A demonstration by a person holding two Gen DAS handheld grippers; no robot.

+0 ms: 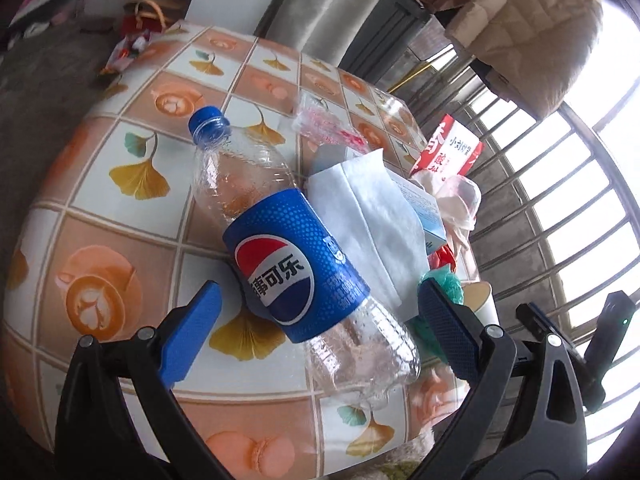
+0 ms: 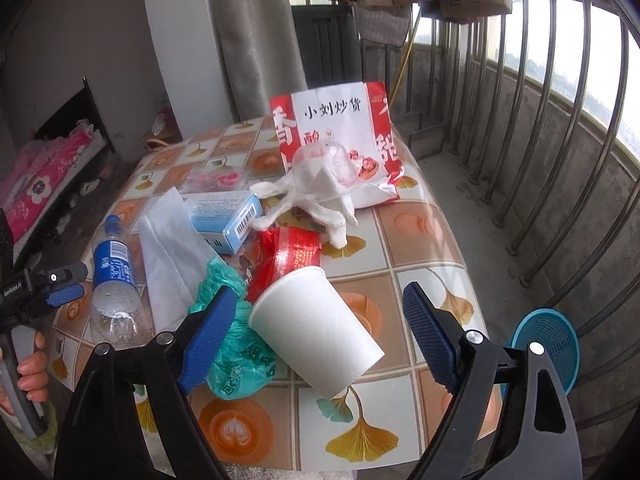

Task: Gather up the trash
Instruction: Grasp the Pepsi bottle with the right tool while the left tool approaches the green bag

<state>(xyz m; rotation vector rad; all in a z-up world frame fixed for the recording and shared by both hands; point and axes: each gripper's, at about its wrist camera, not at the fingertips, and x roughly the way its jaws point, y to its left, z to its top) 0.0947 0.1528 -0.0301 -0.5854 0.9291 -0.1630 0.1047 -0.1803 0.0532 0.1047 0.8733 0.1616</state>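
My left claw (image 1: 316, 316) gapes wide over the empty Pepsi bottle (image 1: 296, 256), blue label reading 可乐, not gripped. My right claw (image 2: 320, 336) stands open too, the white paper cup (image 2: 316, 332) lying between its pads, loose. Beyond it on the surface (image 2: 424, 240): a green bag (image 2: 236, 356), then the red snack bag (image 2: 340, 136) marked 小刘炒货.

The tissue (image 2: 172, 248) hides part of the blue box (image 2: 224, 220), and the green bag (image 2: 236, 344) lies partly behind a blue finger. The table (image 2: 420, 240) near edge is cut off below. The snack bag (image 1: 448, 148) is half hidden in the left view
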